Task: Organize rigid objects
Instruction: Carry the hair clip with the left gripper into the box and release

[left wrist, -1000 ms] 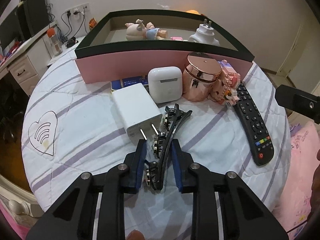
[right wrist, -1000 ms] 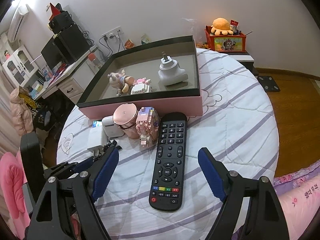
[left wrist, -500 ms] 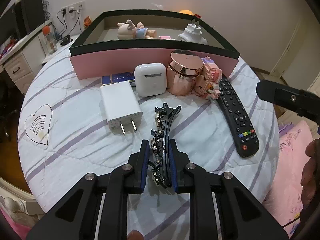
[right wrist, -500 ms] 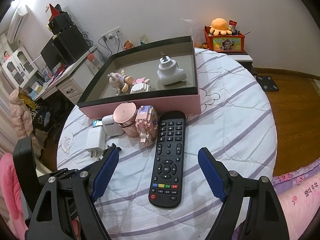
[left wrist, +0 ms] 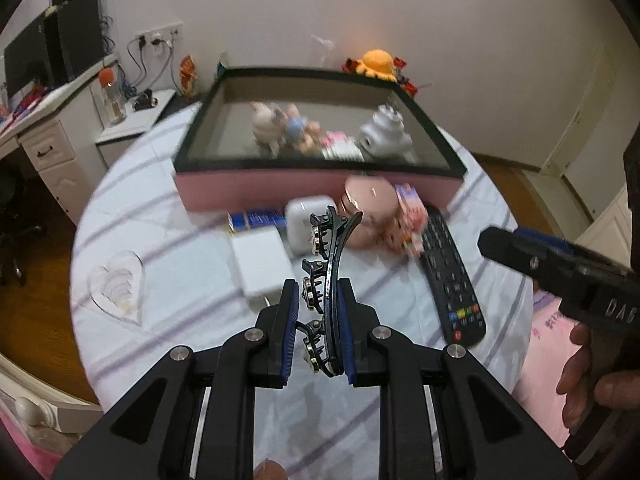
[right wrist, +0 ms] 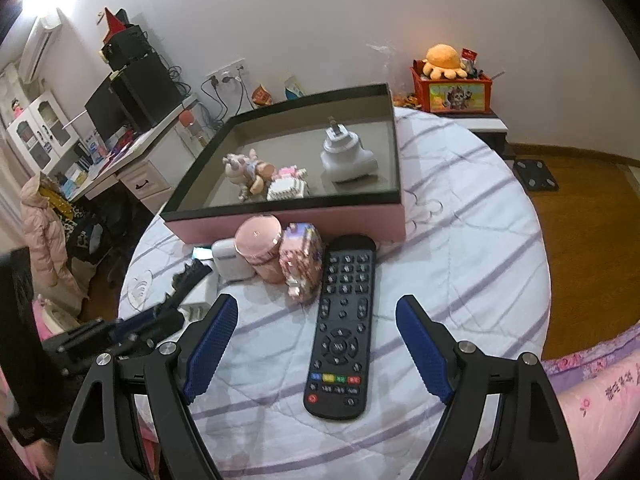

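My left gripper (left wrist: 318,294) is shut on a black hair clip (left wrist: 326,264) with metal studs, held clear above the bed cover; the clip sticks forward past the pads. The same clip (right wrist: 182,284) shows at the left of the right wrist view. Behind it stands the pink box (left wrist: 320,190) with a black rim, holding a doll (left wrist: 280,124), a white plug adapter (left wrist: 384,136) and a small block figure (right wrist: 286,188). In front of the box lie a white charger (left wrist: 262,264), an earbud case (left wrist: 306,220), a rose jar (right wrist: 258,246), a pink block toy (right wrist: 302,266) and a black remote (right wrist: 342,328). My right gripper (right wrist: 316,344) hangs open over the remote.
The round bed has a white cover with purple stripes (right wrist: 460,272). A blue flat packet (left wrist: 256,220) lies against the box front. A desk with a monitor (right wrist: 120,112) stands left, a toy crate (right wrist: 454,88) at the back right, wooden floor (right wrist: 580,200) beyond the edge.
The left gripper closed on the hair clip and lifted it off the cover; the scene below dropped away and blurred. The right gripper stayed where it was, still open.
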